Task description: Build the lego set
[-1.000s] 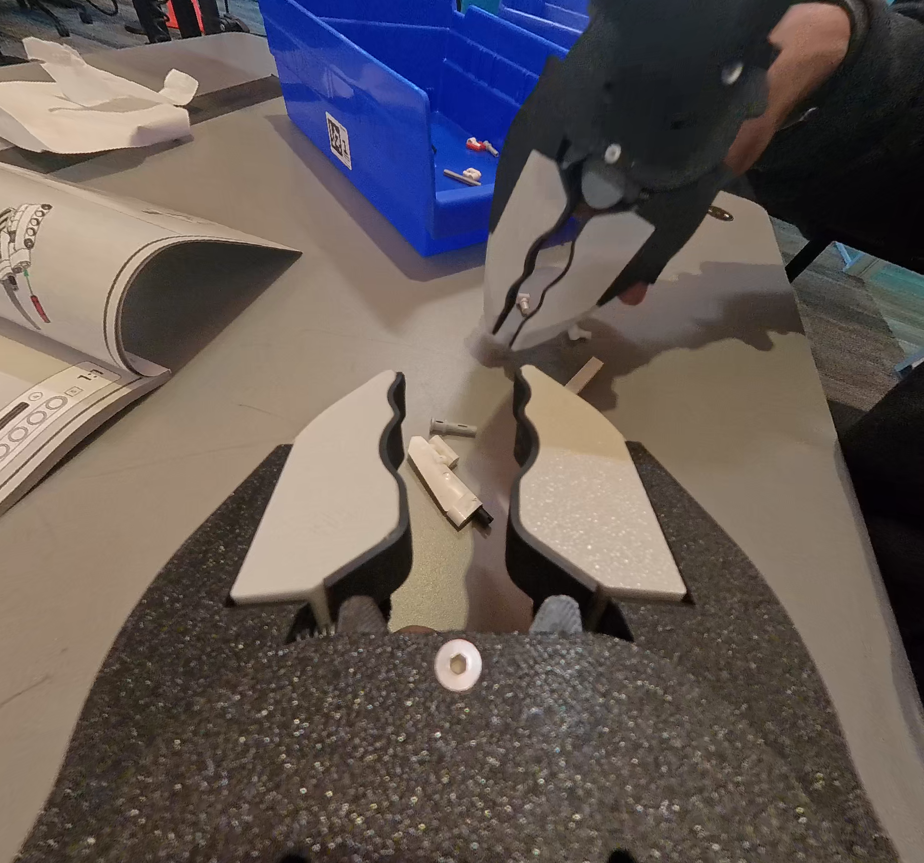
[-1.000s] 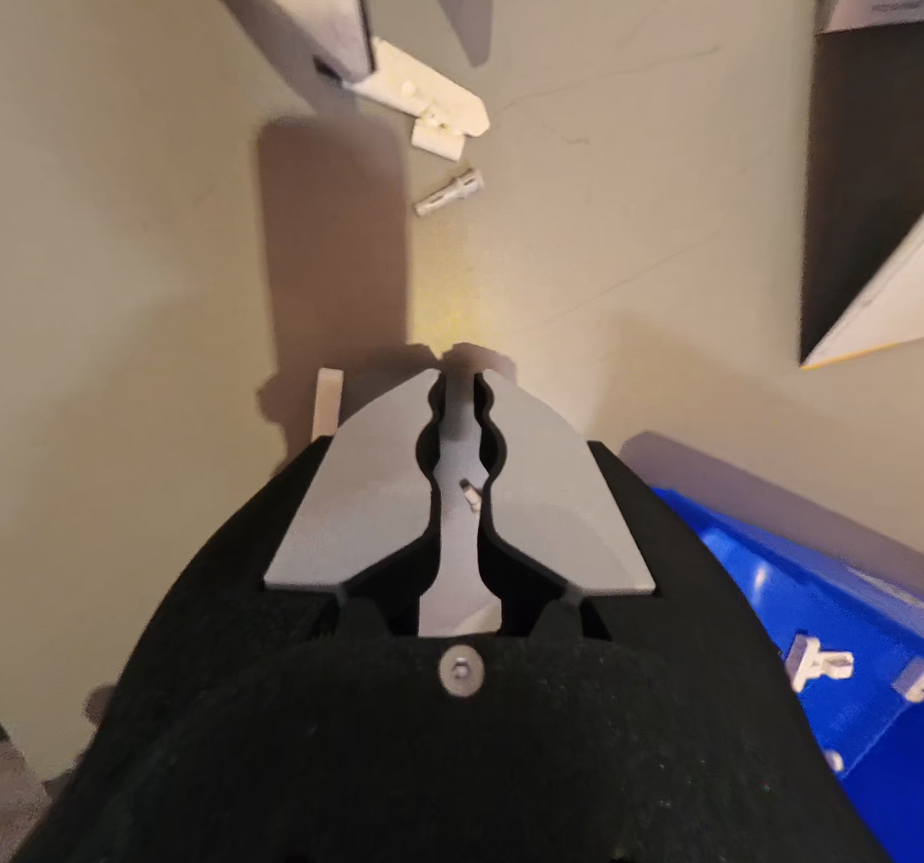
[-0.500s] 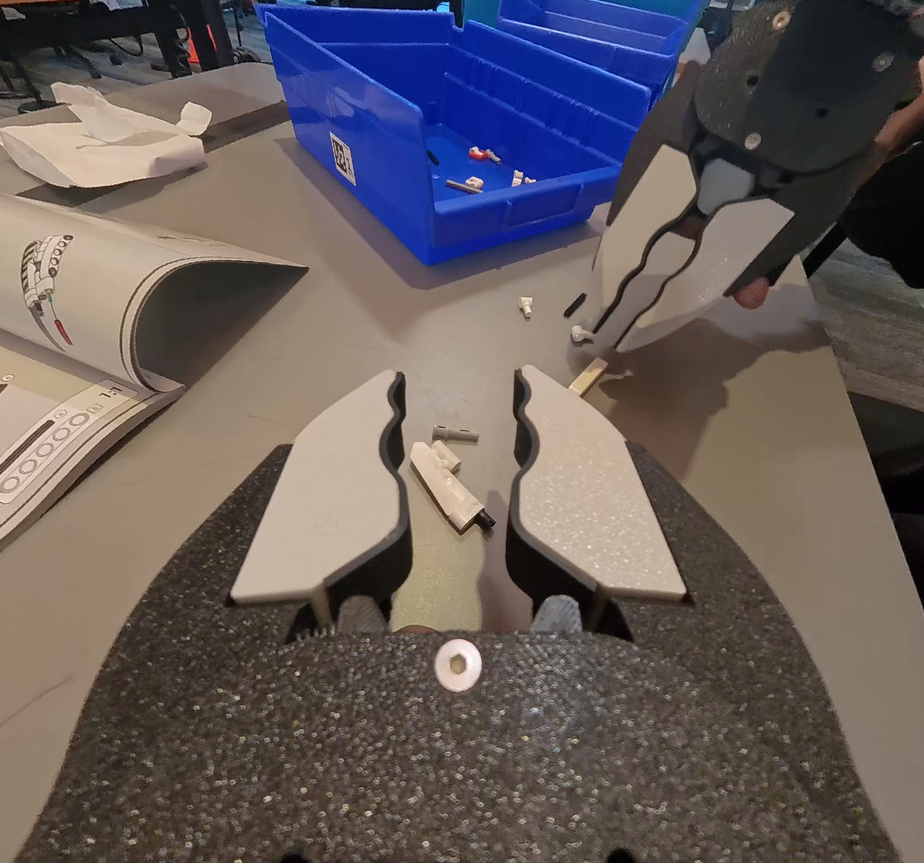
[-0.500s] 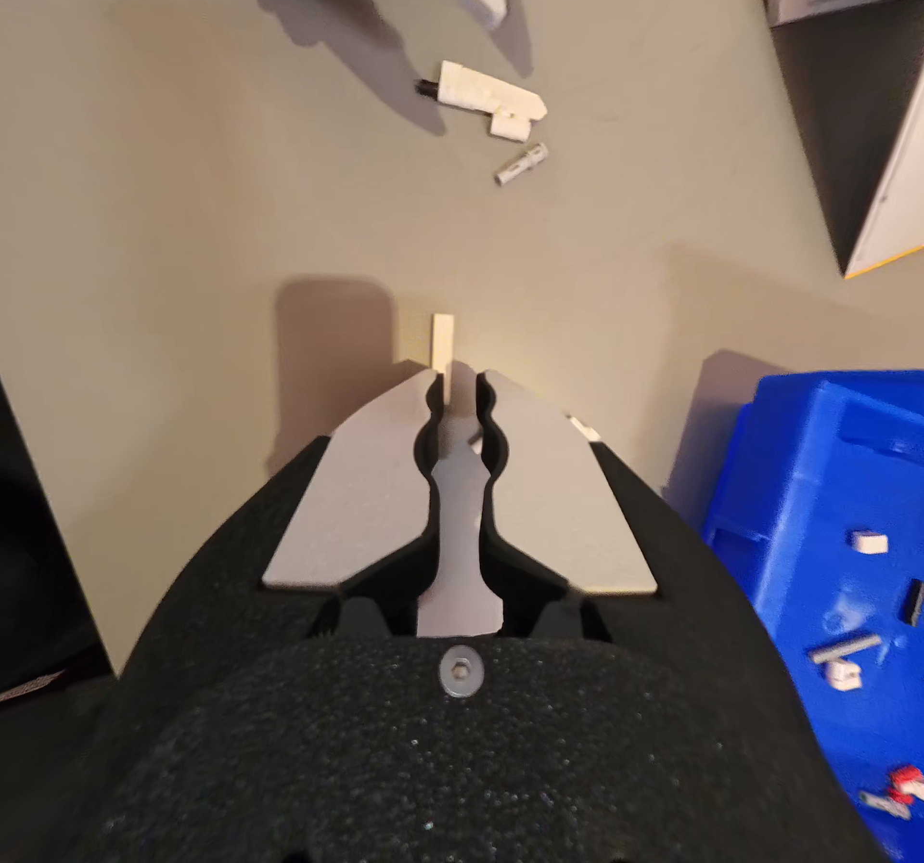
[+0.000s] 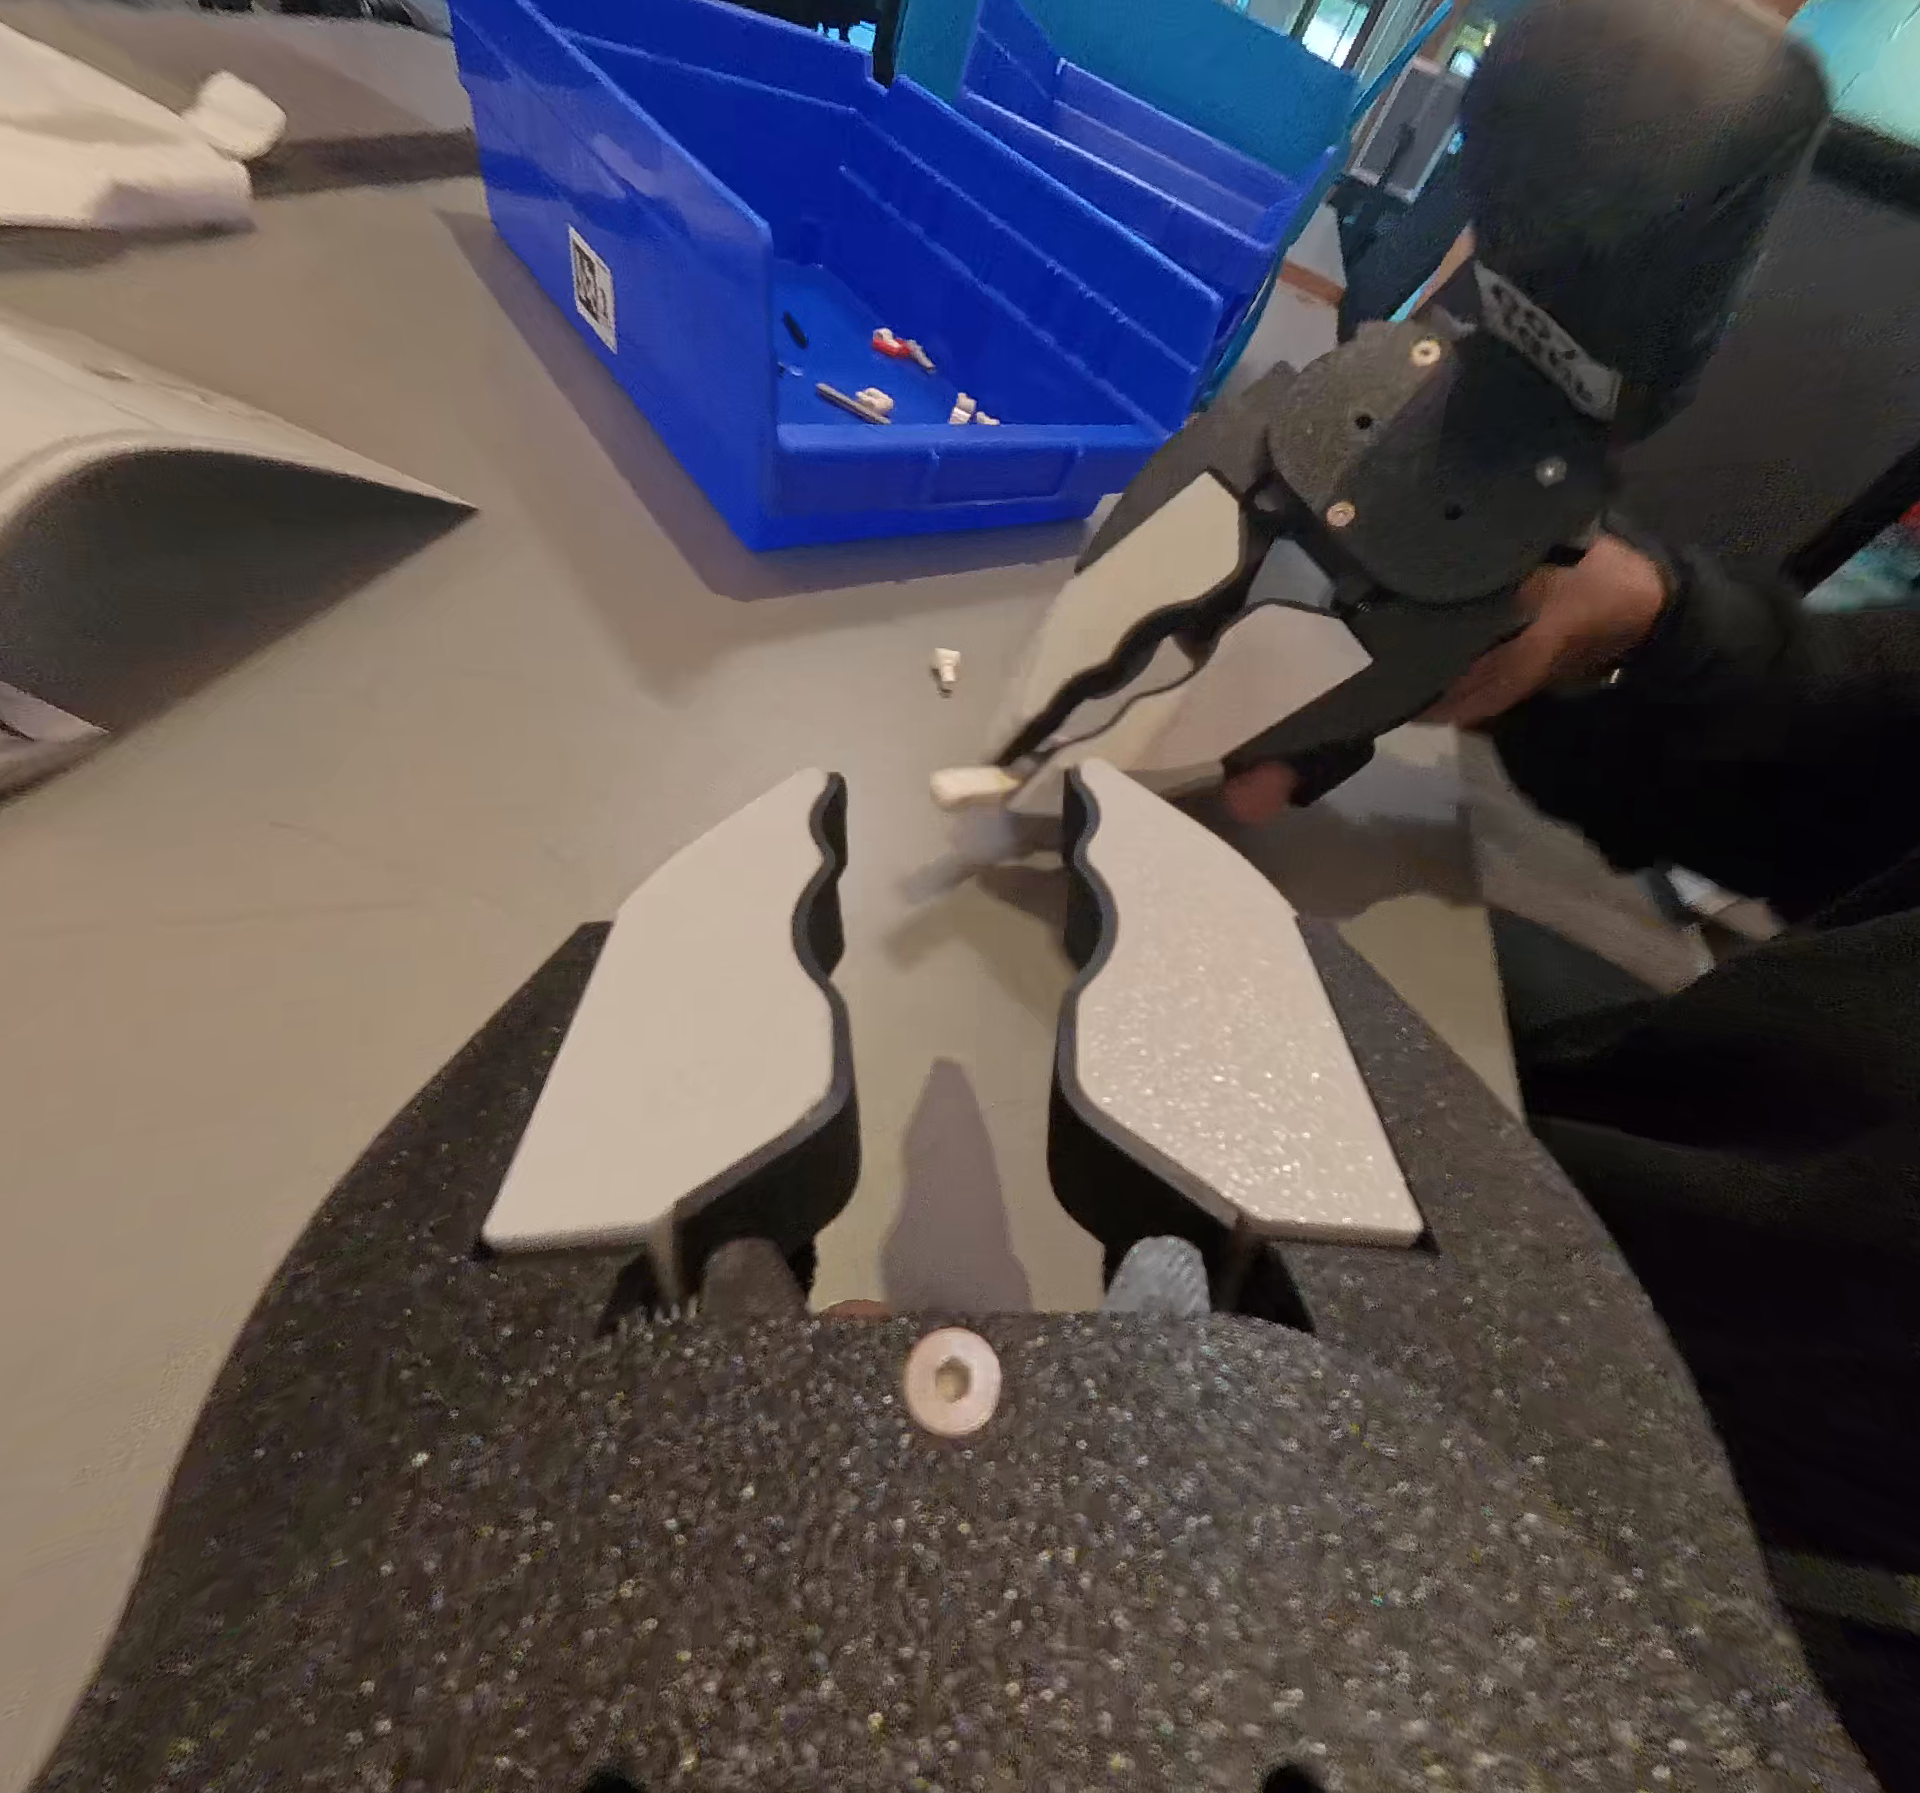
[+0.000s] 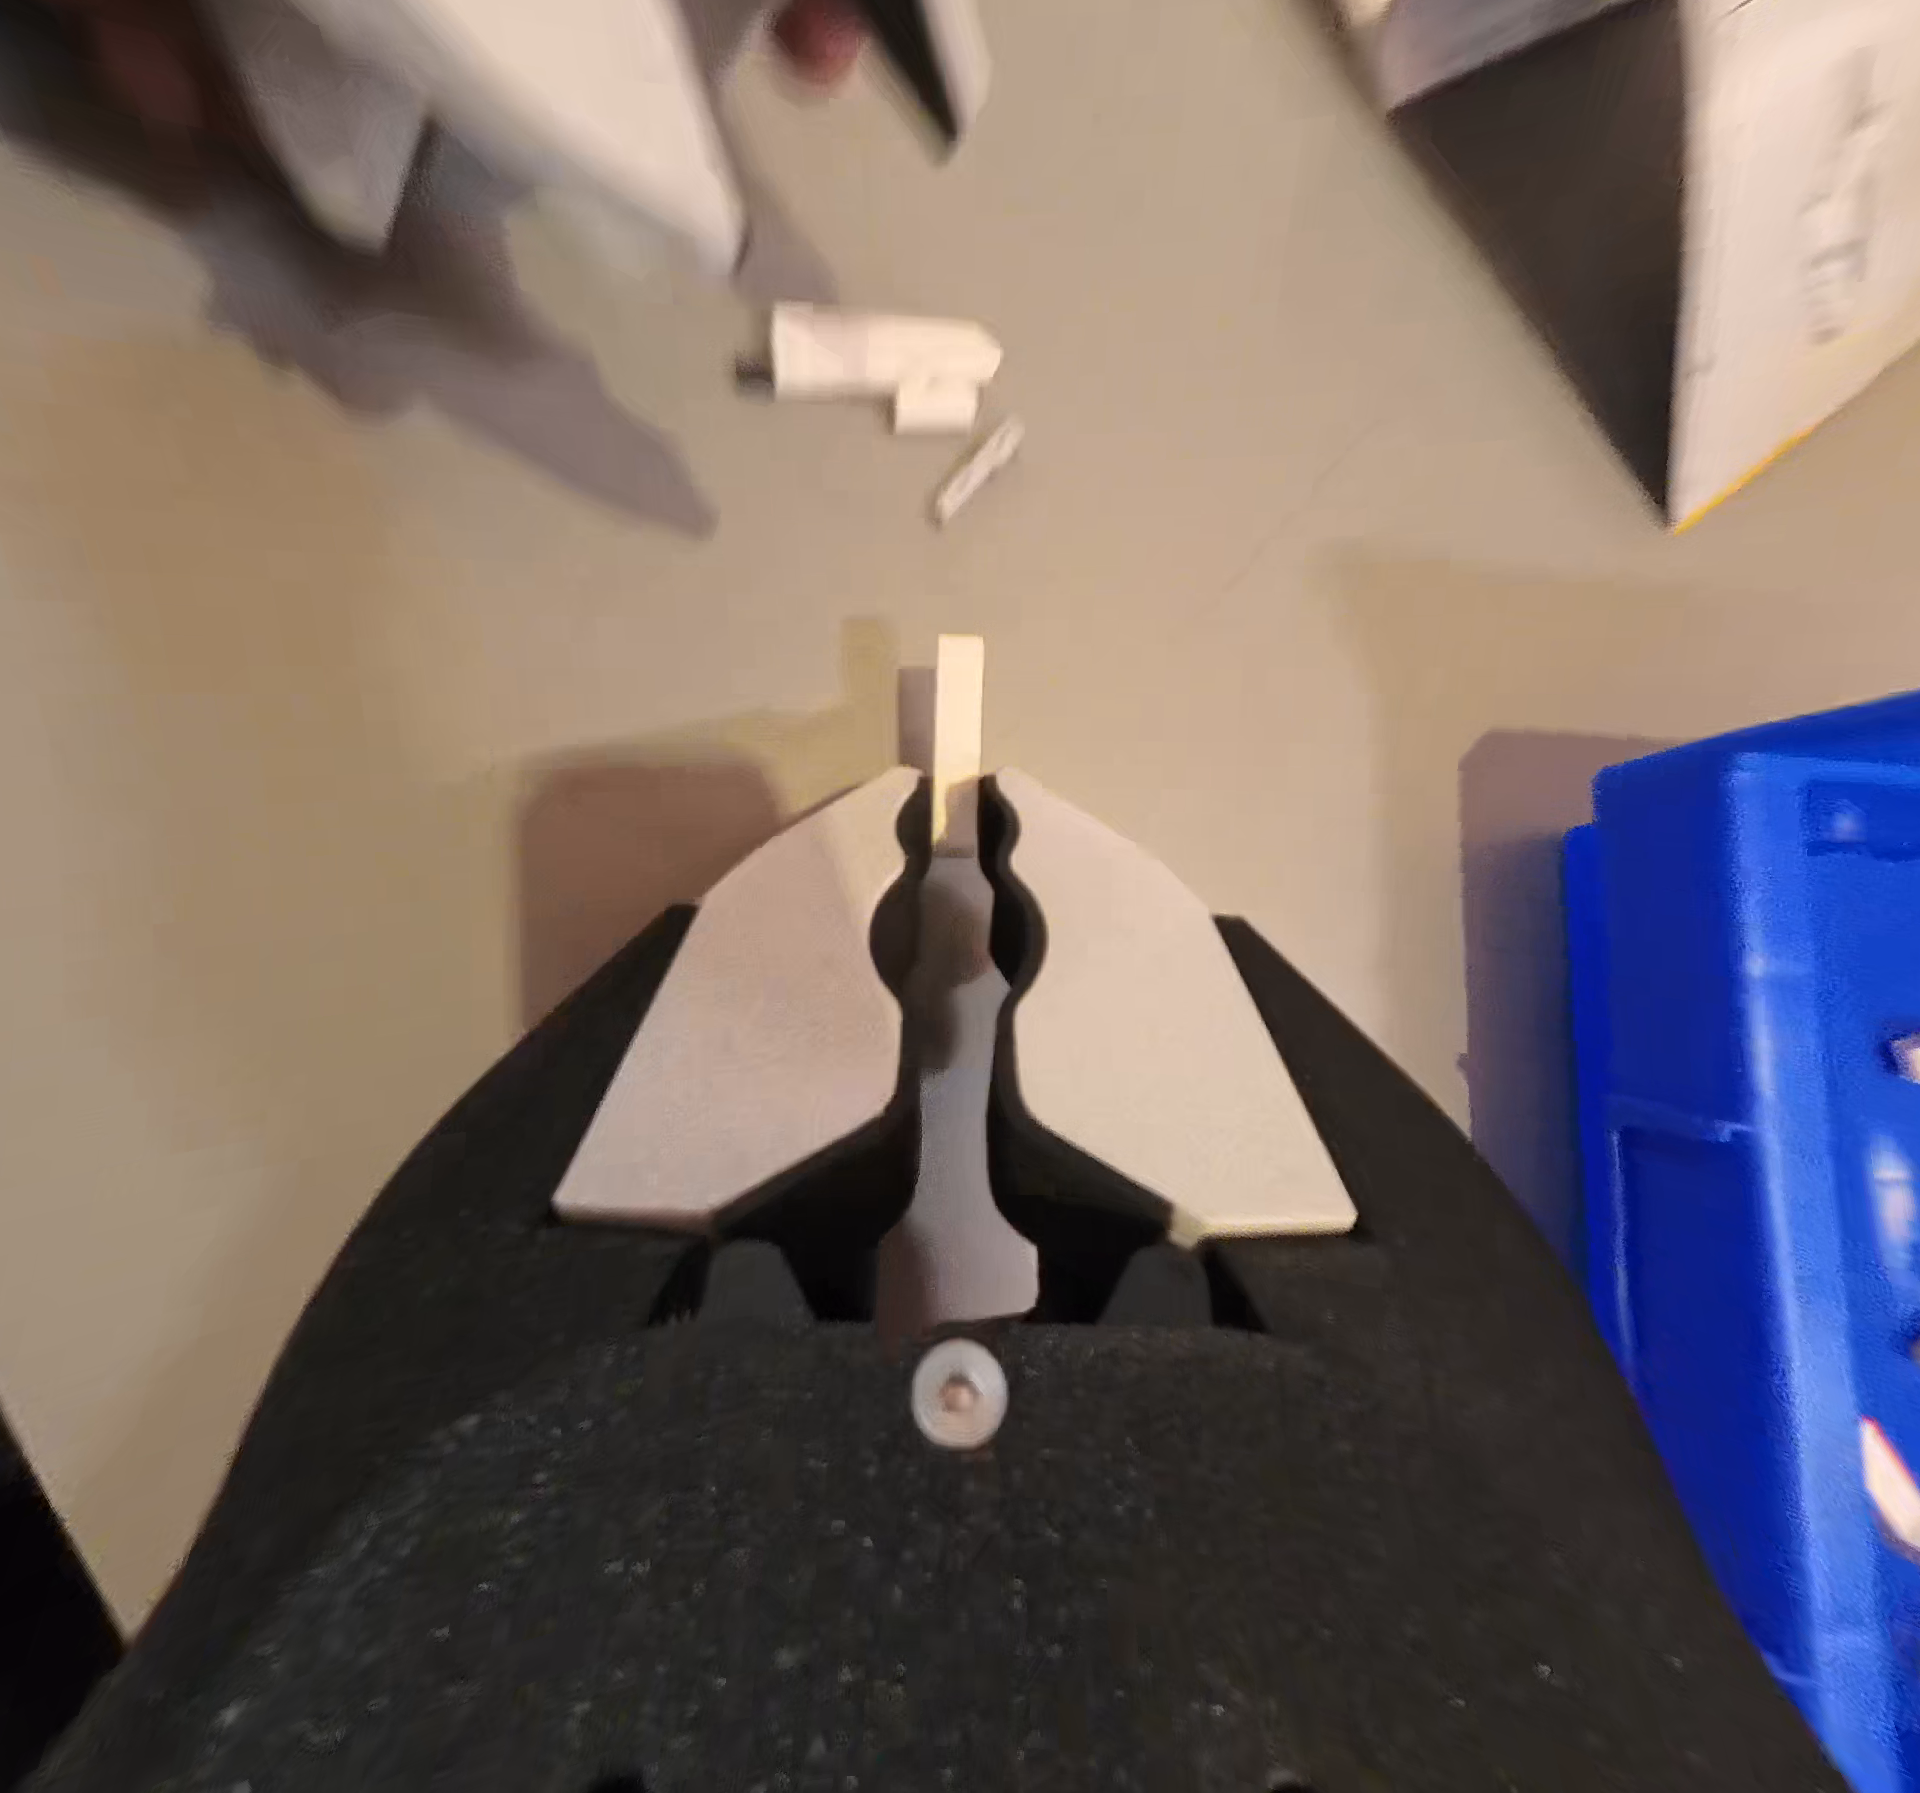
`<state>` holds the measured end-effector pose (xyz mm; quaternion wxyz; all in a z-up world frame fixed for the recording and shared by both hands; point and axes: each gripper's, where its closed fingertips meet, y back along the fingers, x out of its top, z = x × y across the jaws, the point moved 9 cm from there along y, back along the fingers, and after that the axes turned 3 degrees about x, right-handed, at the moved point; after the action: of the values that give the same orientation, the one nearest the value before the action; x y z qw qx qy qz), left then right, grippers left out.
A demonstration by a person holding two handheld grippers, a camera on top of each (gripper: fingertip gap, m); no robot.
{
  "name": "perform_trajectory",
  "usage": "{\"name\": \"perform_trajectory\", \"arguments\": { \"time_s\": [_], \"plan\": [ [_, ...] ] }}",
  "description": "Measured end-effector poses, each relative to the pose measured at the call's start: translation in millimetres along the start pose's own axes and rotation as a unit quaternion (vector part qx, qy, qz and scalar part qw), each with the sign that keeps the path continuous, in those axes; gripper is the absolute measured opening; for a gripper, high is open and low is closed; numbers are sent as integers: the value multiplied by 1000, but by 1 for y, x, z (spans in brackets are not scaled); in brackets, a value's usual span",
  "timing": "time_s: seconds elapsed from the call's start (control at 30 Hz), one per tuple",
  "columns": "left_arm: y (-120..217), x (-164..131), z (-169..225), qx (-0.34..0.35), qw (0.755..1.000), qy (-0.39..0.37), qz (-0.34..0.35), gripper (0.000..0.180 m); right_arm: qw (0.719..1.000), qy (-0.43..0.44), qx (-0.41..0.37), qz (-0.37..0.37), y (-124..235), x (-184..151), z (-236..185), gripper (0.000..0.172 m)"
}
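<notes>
Right gripper [image 6: 951, 787]: clenched on cream bar [image 6: 958, 704], lifted off table [image 6: 312, 704], beside blue bin [image 6: 1766, 1120]; best kept level, grip firm. Left gripper [image 5: 951, 798]: released, empty; white block [image 6: 883, 361] ahead.

Table [image 5: 364, 808]: you worked over plain grey.
Bin [image 5: 665, 216]: bright blue, with a black-and-white sticker.
Bar [image 6: 958, 715]: you had a cream strip.
Fingers [image 5: 686, 1016]: pale grey, black-edged.
Gripper body [image 5: 935, 1587]: speckled black.
Booklet [image 6: 1766, 185]: white with grey print.
</notes>
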<state>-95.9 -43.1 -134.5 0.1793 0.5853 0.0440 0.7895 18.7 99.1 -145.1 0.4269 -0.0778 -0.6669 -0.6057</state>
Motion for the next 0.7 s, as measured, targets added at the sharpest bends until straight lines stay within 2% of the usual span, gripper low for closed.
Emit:
{"name": "perform_trajectory", "arguments": {
  "time_s": [0.13, 0.23, 0.4, 0.5, 0.7],
  "plan": [
    [-2, -3, 4, -3, 996, 86, 14, 37, 985, -84, -57, 139, 2, 15, -9, 8],
    [0, -1, 3, -1, 991, 132, 36, 35, 972, -108, -81, 194, -2, 22, -23, 8],
    [0, -4, 5, 3, 988, 149, 42, 32, 960, -105, -117, 232, -8, 29, -42, 8],
    [0, -6, 7, 6, 987, 151, 47, 20, 955, -94, -138, 247, -9, 31, -51, 8],
    [-1, -8, 11, -1, 988, 143, 55, 13, 945, -103, -165, 264, -6, 31, -57, 8]
  ]
}}
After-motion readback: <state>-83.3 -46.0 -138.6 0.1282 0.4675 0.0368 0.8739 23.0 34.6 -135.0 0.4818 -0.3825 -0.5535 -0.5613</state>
